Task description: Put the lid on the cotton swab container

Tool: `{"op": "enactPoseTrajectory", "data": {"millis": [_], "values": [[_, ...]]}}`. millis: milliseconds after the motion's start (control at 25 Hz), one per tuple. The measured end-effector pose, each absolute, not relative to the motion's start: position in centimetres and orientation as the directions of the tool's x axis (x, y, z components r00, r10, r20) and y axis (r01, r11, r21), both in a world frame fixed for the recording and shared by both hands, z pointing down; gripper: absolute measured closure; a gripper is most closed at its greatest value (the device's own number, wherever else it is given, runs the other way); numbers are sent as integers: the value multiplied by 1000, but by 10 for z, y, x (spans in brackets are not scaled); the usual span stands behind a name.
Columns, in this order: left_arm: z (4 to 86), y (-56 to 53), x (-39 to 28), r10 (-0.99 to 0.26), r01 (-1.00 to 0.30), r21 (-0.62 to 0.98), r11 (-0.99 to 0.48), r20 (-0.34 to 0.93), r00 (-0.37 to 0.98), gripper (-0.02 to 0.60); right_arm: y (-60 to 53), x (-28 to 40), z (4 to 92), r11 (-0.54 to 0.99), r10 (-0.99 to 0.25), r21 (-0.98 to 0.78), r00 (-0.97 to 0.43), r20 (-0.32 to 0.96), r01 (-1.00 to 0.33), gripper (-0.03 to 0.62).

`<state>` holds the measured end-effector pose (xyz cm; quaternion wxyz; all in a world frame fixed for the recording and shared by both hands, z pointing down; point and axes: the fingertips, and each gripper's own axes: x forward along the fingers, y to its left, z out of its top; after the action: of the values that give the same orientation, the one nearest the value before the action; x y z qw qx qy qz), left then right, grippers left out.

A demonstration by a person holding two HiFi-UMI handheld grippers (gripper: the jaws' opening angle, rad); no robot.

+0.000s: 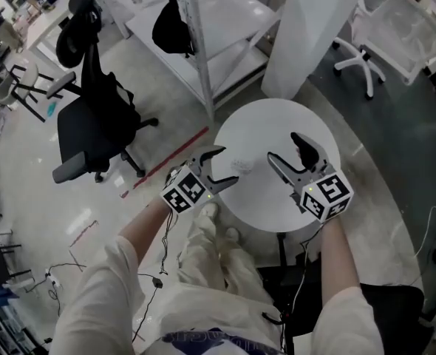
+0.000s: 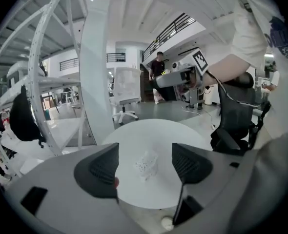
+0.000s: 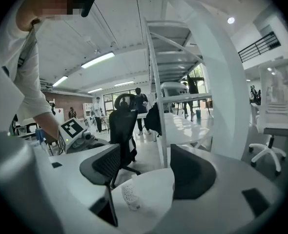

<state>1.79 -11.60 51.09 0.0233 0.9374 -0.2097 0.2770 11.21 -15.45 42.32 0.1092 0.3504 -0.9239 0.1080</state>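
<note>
Small clear plastic swab container (image 1: 242, 166) on round white worktop (image 1: 277, 117), contents blurred; left tongs (image 1: 225, 165) and right tongs (image 1: 283, 146) spread, empty

No writing, label or number can be read anywhere.

Both arms were stretched forward, side by side. The left gripper (image 1: 227, 166) hung with jaws wide apart. The right gripper (image 1: 283, 146) gaped too, empty.
</note>
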Motion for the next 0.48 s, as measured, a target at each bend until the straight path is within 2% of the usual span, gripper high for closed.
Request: {"op": "enactPoseTrajectory", "data": {"millis": [200,480], "values": [[564,-124,20,-290,-345,-18,-938,584,758,249,-173,93,464,748,-577,-153,-747,329,-645,276],[604,-132,28,-221,-286,14,-958,594,773,249,-175,59,513,810,-461,-153,-776,431,-566,298]]}}
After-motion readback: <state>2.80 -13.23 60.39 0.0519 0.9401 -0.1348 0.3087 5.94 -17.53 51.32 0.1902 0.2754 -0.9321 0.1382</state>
